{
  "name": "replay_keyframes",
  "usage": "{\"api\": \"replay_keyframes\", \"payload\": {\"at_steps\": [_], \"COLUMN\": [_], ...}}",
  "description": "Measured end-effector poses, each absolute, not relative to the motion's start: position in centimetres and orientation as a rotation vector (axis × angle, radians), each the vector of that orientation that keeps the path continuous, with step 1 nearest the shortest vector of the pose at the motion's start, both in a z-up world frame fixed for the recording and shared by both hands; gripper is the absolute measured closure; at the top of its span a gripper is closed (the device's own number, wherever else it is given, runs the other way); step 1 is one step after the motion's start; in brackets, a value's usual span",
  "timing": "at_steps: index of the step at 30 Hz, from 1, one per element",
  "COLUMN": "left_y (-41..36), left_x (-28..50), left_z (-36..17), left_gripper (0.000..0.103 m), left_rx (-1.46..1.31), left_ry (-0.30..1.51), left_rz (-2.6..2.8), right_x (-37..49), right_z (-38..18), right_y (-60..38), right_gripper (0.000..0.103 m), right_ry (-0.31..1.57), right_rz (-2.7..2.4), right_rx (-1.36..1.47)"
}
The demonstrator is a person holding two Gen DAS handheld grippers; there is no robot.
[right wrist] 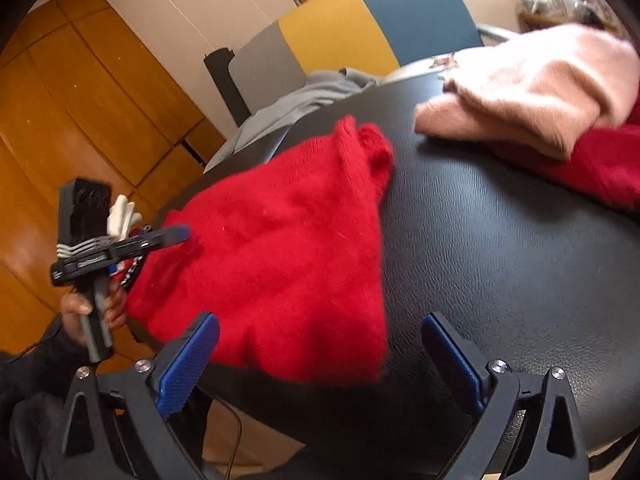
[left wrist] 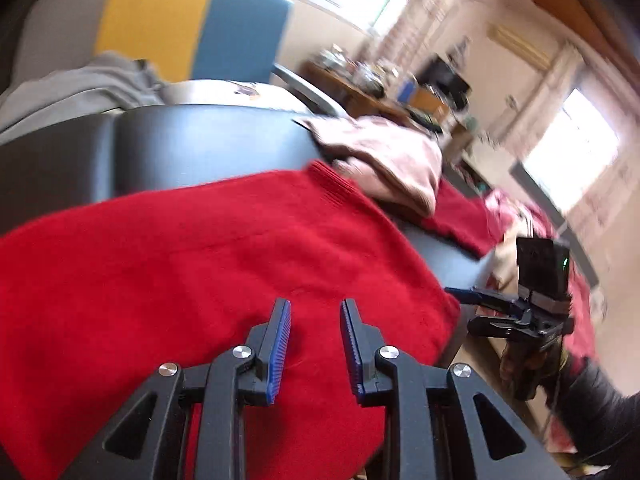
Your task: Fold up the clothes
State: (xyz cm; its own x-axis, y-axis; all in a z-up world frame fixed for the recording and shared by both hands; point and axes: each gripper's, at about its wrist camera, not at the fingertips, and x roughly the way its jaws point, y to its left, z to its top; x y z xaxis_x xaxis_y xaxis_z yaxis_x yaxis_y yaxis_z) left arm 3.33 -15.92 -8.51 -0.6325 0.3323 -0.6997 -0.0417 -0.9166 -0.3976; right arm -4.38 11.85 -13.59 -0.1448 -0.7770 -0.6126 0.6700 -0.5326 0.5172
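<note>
A red knit sweater (left wrist: 200,264) lies folded on the black leather surface (left wrist: 200,140); it also shows in the right wrist view (right wrist: 288,248). My left gripper (left wrist: 315,312) hovers over the sweater's near part, jaws a little apart with nothing between them. It shows from the side in the right wrist view (right wrist: 176,234), at the sweater's left edge. My right gripper (right wrist: 320,332) is wide open and empty just short of the sweater's near edge. It shows in the left wrist view (left wrist: 464,294) beside the sweater's right corner.
A folded pink sweater (right wrist: 532,88) lies on another red garment (right wrist: 608,168) at the far right of the black surface (right wrist: 500,240). Grey clothing (right wrist: 296,100) lies at the far edge. A grey, yellow and blue chair back (right wrist: 360,28) and wooden cabinets (right wrist: 80,112) stand behind.
</note>
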Motion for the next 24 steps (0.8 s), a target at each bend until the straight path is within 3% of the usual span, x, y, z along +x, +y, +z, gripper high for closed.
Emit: {"api": "replay_keyframes", "payload": {"at_steps": [12, 15, 16, 18, 19, 21, 24], "left_y": [-12.1, -12.4, -12.5, -12.7, -12.6, -12.4, -12.4], "left_x": [0.5, 0.8, 0.9, 1.0, 1.1, 1.3, 1.4], "left_z": [-11.4, -11.7, -11.8, -11.9, -12.0, -11.9, -11.9], "left_gripper": [0.077, 0.076, 0.076, 0.076, 0.076, 0.076, 0.076], "left_rx": [-1.339, -1.359, -1.364, -1.365, -1.363, -1.356, -1.327], "left_ry": [-0.285, -0.29, -0.308, -0.339, -0.339, -0.326, -0.328], "left_rz": [2.488, 2.466, 2.465, 2.474, 2.483, 2.499, 2.499], "right_x": [-6.2, -4.7, -4.0, -2.9, -2.4, -2.2, -2.2], "right_z": [-15.0, -16.3, -16.9, -18.1, -18.6, -18.0, -16.2], "right_y": [10.0, 9.5, 9.3, 9.1, 9.1, 9.6, 10.4], "right_gripper": [0.0, 0.0, 0.006, 0.026, 0.028, 0.026, 0.007], "right_ry": [-0.342, -0.175, -0.092, 0.064, 0.132, 0.144, 0.113], "right_rz": [-1.206, -1.024, -0.974, -0.927, -0.929, -1.002, -1.136], "right_rx": [1.173, 1.289, 1.339, 1.43, 1.47, 1.461, 1.407]}}
